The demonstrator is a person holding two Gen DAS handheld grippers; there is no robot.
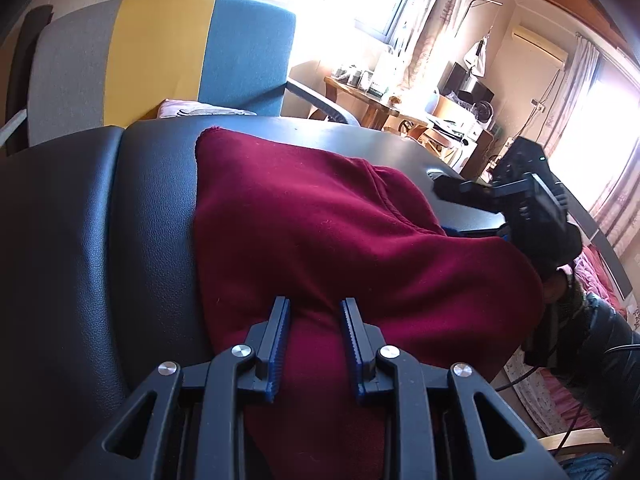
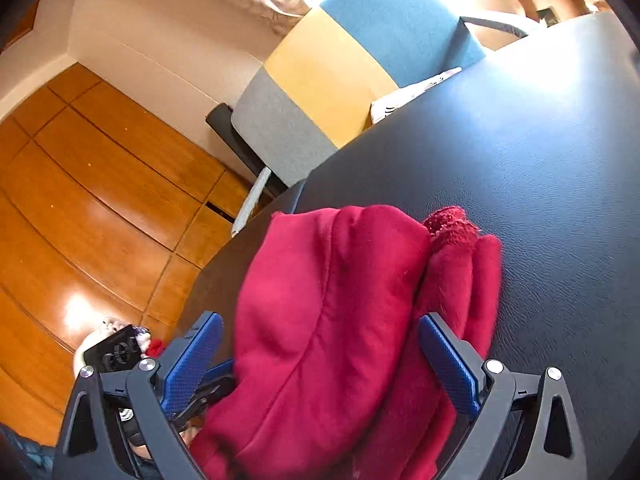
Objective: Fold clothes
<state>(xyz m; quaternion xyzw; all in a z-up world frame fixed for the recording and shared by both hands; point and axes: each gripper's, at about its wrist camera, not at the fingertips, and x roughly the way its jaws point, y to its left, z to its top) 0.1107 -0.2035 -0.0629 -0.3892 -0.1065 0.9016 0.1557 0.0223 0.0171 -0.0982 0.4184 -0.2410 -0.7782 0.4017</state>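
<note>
Behind the red garment (image 1: 320, 232), a tricolour chair (image 1: 160, 56).

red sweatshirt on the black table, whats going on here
A person is folding the red sweatshirt on the black table with two handheld grippers. The left gripper has a ridge of fabric between its fingers near the table's edge. The right gripper stands wide open around a bunched part of the cloth, not pressing it.
</note>
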